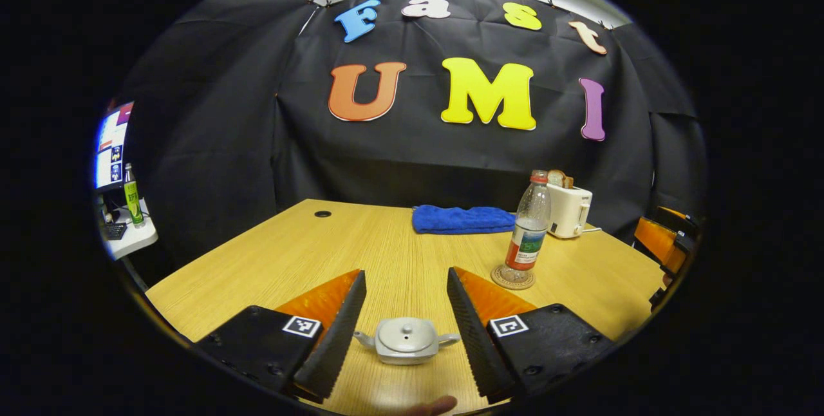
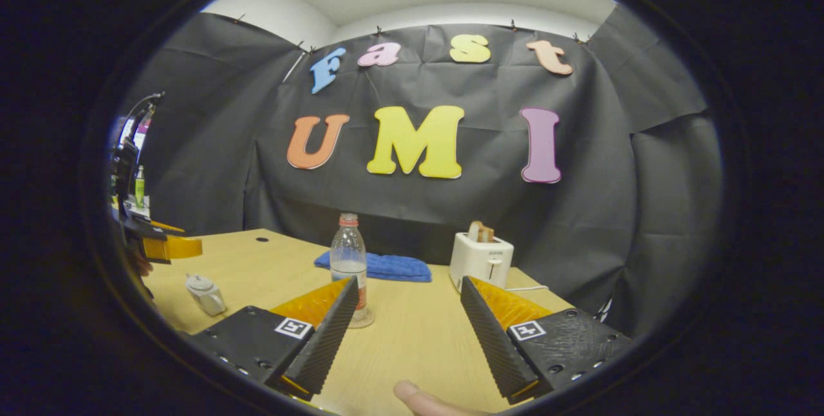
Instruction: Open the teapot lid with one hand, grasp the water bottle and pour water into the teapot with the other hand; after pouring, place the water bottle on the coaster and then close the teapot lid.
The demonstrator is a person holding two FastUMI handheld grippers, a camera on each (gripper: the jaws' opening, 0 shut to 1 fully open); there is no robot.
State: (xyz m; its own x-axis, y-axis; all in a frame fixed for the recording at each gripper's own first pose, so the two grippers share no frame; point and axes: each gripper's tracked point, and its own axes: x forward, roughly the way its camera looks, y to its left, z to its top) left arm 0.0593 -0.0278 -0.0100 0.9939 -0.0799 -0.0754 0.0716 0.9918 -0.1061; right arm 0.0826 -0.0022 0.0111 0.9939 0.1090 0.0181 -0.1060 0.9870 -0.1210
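Both grippers, left [image 1: 405, 303] and right [image 2: 409, 313], hang spread and empty; a clumsy pinch on the teapot lid [image 1: 406, 332] could tip the teapot [image 1: 407, 340].

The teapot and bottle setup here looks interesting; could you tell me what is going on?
A person holds two grippers above a wooden table. The left gripper is open, poised over the teapot, whose lid is on. The right gripper is open, facing the water bottle, which stands capped on its coaster. Nothing is grasped.
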